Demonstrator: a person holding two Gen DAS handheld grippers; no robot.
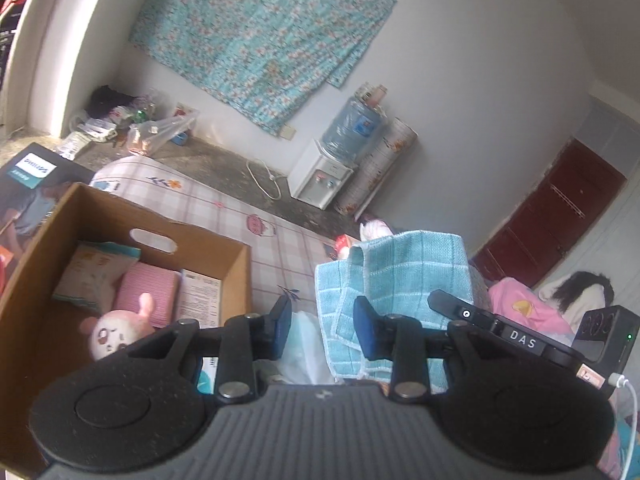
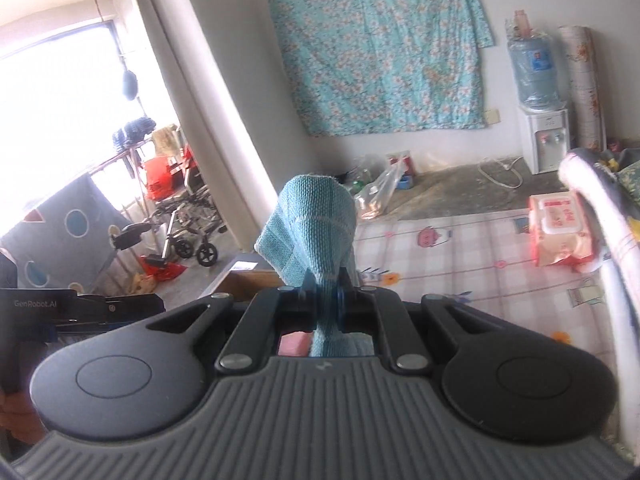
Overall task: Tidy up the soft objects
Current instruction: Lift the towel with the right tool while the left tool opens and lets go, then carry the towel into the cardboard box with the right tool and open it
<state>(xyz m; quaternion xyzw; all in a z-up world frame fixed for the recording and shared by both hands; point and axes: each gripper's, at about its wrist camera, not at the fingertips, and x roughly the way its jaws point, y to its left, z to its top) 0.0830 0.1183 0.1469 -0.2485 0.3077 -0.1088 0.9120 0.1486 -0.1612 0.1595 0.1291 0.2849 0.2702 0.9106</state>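
Note:
A teal checked towel (image 2: 308, 216) hangs bunched from my right gripper (image 2: 326, 294), whose pads are shut on it. In the left wrist view the same towel (image 1: 400, 264) dangles just beyond my left gripper (image 1: 324, 330), with the right gripper (image 1: 440, 302) holding it from the right. The left jaws stand a little apart with no cloth between the pads; only a white plastic bag (image 1: 304, 344) shows through the gap. To the left is an open cardboard box (image 1: 36, 280) holding a pink plush toy (image 1: 116, 332), a folded pink cloth (image 1: 148, 292) and paper packets.
A pink checked mat (image 1: 240, 216) covers the floor. A pack of wet wipes (image 2: 560, 232) lies on it at the right. A water dispenser (image 1: 324, 180), a dark product box (image 1: 32, 184) and plastic bags (image 1: 160, 132) stand beyond. A person (image 1: 580, 292) lies at the far right.

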